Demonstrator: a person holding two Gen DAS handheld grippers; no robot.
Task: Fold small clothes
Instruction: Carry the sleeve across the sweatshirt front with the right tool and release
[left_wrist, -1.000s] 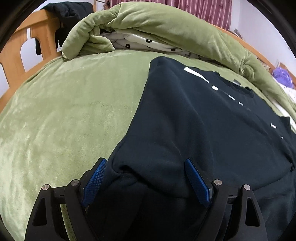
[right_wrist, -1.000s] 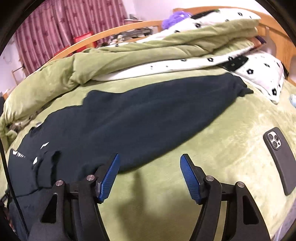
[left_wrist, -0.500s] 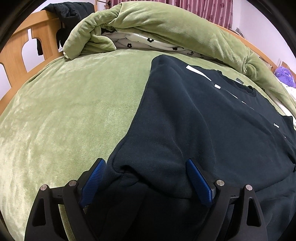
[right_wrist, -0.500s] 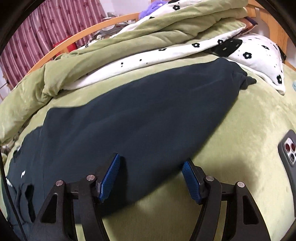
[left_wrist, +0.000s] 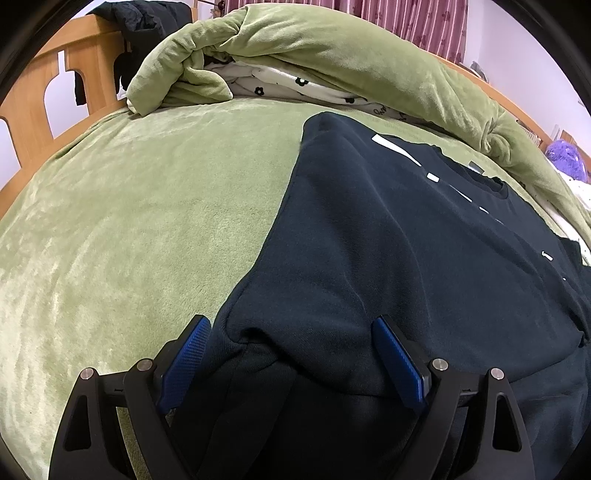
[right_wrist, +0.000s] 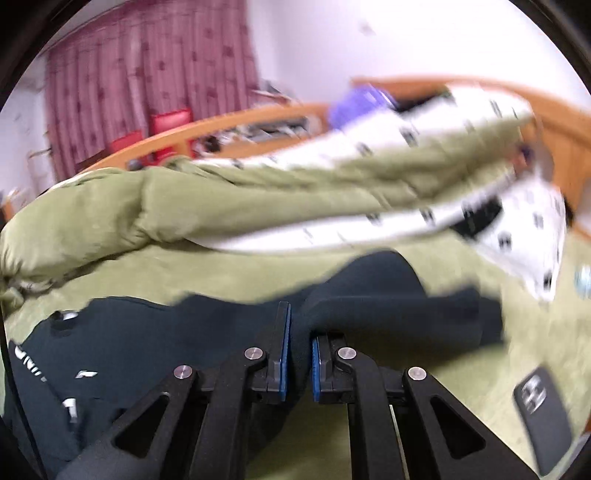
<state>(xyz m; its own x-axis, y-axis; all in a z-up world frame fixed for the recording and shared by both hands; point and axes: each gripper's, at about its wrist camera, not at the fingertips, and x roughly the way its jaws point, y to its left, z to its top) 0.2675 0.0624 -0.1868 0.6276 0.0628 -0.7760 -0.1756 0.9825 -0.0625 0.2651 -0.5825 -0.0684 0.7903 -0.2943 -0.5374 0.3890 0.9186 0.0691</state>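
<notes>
Currently I count one dark sweatshirt (left_wrist: 406, 258) and one phone (right_wrist: 543, 410). My left gripper (left_wrist: 291, 354) gapes wide, straddling the sweatshirt's folded edge on the green blanket (left_wrist: 129, 240). My right gripper (right_wrist: 299, 354) pinches its sleeve (right_wrist: 388, 306); phone lies right of it.

Both wrist views low over the bed (left_wrist: 129, 229), sharing the sweatshirt (left_wrist: 406, 240); right apparently blurred.

Soft even light, fisheye-bent edges; right wrist view smeared by motion blur.
</notes>
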